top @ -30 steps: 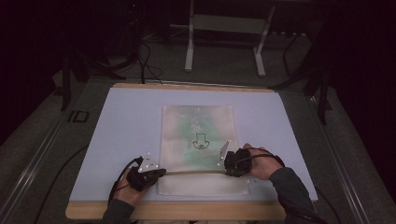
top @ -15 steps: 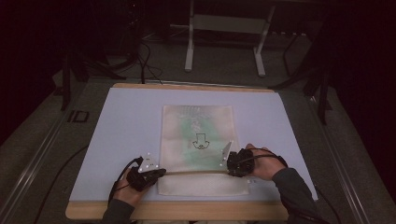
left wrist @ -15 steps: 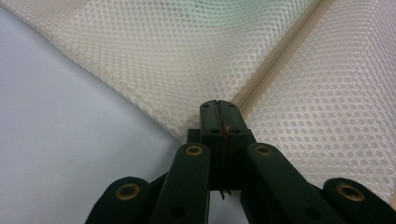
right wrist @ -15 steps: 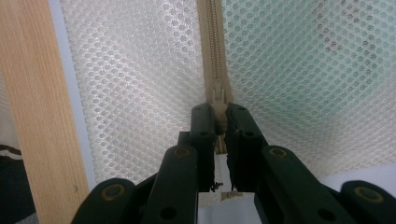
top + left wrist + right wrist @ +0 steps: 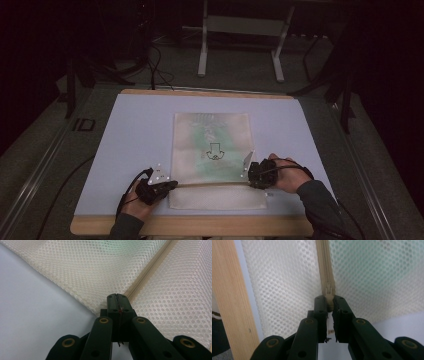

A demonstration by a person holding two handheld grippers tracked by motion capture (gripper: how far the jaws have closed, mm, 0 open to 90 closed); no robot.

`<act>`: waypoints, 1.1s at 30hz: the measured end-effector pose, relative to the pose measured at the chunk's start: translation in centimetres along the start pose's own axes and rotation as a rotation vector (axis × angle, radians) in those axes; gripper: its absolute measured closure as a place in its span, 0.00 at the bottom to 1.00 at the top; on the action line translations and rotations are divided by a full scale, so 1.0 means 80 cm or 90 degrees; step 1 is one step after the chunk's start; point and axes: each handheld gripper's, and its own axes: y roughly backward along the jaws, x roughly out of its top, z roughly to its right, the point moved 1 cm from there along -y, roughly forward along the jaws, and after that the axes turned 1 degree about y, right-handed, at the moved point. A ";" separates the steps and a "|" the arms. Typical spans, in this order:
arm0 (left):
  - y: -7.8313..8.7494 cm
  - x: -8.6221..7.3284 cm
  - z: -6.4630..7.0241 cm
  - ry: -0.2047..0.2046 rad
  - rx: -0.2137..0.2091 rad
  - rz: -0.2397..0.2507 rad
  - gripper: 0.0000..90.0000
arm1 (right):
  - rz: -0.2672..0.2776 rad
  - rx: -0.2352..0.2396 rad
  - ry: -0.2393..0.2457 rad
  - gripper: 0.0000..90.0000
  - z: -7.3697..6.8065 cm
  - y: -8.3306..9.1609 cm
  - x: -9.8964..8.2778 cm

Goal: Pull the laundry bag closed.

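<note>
A white mesh bag [image 5: 212,145] with something green inside lies flat on the pale mat [image 5: 135,130]. Its tan zipper [image 5: 210,184] runs across the bag near the front. My left gripper [image 5: 174,184] is at the zipper's left end, shut on the bag's edge [image 5: 100,270] where the zipper [image 5: 150,267] ends; the jaws [image 5: 116,297] meet with fabric pinched between them. My right gripper [image 5: 249,178] is at the right end of the zipper. Its jaws [image 5: 329,300] are shut on the tan zipper pull [image 5: 329,293], with the zipper [image 5: 325,265] running away ahead over the mesh [image 5: 374,277].
The mat covers a wooden table whose front edge [image 5: 200,226] runs close behind both hands; that wooden edge [image 5: 227,302] also shows beside the right gripper. A metal stand [image 5: 240,45] and cables [image 5: 155,65] lie on the dark floor beyond the table.
</note>
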 end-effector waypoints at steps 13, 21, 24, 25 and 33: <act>0.000 0.000 0.000 -0.002 0.001 0.001 1.00 | -0.006 -0.004 -0.021 0.91 0.006 0.002 -0.022; 0.000 0.000 0.001 -0.002 0.002 0.000 1.00 | -0.008 -0.002 -0.024 0.91 0.007 0.002 -0.026; 0.000 0.000 0.000 -0.002 0.001 0.001 1.00 | -0.011 -0.004 -0.022 0.91 0.006 0.002 -0.026; 0.000 0.000 0.000 -0.001 0.001 0.001 1.00 | -0.011 -0.004 -0.022 0.91 0.006 0.002 -0.026; 0.000 0.000 0.000 0.000 0.000 0.001 0.99 | -0.012 -0.005 -0.018 0.91 0.005 -0.004 -0.025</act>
